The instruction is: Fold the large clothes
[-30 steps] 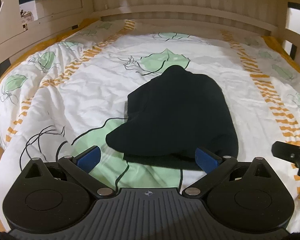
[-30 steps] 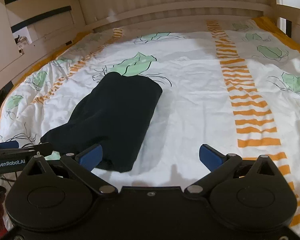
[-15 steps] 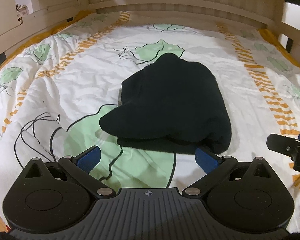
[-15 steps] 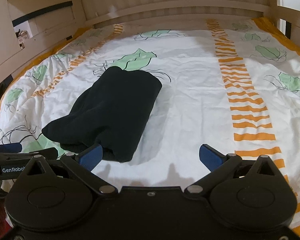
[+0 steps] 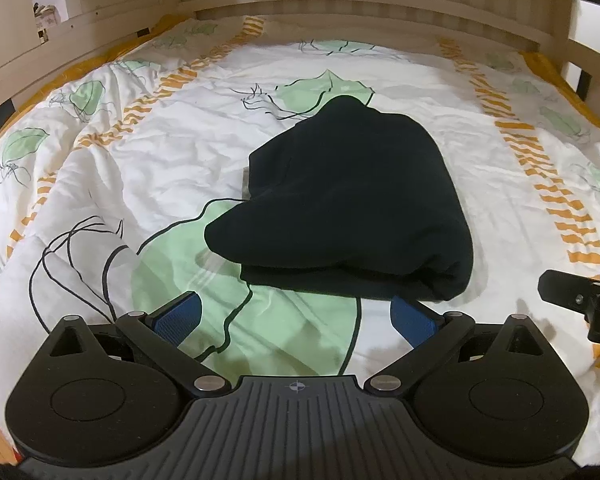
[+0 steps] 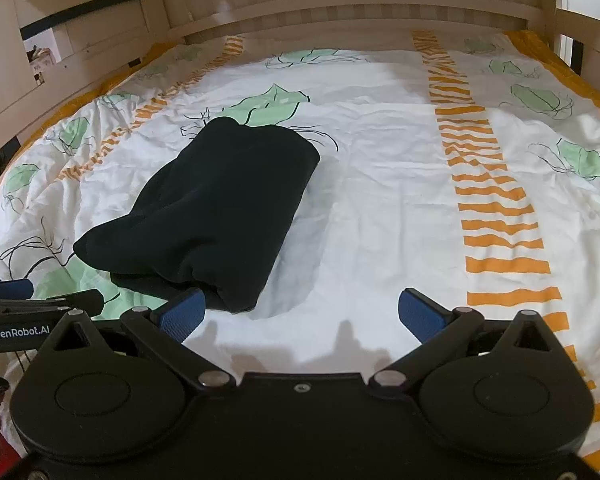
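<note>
Item: left gripper (image 5: pixel 296 316), black two-finger tongs with blue pads (image 5: pixel 178 314), jaws spread wide and holding nothing; the right-hand pad sits just at the near hem of the garment, contact there not certain. Item: right gripper (image 6: pixel 300 312), same make, jaws likewise spread wide and bare of cloth; its left pad (image 6: pixel 182 312) lies just beside the near corner of the garment, touching or a hair short, which cannot be told. Each tool shows at the edge of the other's view, so the two hang side by side at the foot of the bed, the left one squarely before the cloth, the right one offset toward bare bedding. Item: dark garment (image 5: pixel 340 204), black or deep navy, folded into a thick compact bundle, layered edges facing the tongs, one rounded flap sticking out on the left side; it rests flat near the middle of the quilt, well away from the rails. Judgement: the bundle lies released and the fold looks close to finished, the protruding flap being the one untidy part. Item: quilt (image 6: pixel 380 168), white with green leaf prints and orange striped bands, rumpled. Item: bed frame (image 6: pixel 340 8), pale wood, slatted headboard and side rails enclosing the bedding
</note>
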`<state>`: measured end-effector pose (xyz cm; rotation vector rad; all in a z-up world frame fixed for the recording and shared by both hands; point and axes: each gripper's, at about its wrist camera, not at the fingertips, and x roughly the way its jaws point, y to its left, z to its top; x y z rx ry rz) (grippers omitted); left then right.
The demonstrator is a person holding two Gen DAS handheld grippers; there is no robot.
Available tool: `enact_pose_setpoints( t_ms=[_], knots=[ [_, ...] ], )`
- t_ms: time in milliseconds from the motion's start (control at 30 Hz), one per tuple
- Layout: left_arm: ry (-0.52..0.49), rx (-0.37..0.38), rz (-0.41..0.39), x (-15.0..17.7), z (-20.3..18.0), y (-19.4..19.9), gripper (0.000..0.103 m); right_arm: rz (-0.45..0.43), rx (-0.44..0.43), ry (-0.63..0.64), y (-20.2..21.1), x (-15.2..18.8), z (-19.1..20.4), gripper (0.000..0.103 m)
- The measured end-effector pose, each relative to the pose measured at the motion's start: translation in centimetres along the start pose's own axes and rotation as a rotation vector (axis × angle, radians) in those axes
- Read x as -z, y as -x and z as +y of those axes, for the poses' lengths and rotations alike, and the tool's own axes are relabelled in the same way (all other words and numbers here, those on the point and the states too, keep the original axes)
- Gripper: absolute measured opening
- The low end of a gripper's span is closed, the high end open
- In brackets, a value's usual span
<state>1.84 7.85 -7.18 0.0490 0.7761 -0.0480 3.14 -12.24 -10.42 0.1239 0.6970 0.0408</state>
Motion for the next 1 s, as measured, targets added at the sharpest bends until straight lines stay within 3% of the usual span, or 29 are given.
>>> enact_pose_setpoints(
  t_ms=[1000],
  knots=[
    [-0.018,0.002,0.019,0.0,-0.4,-1.3,0.102,0.060,-0.018,0.006,-1.9,0.1,0.0,0.103]
  ],
)
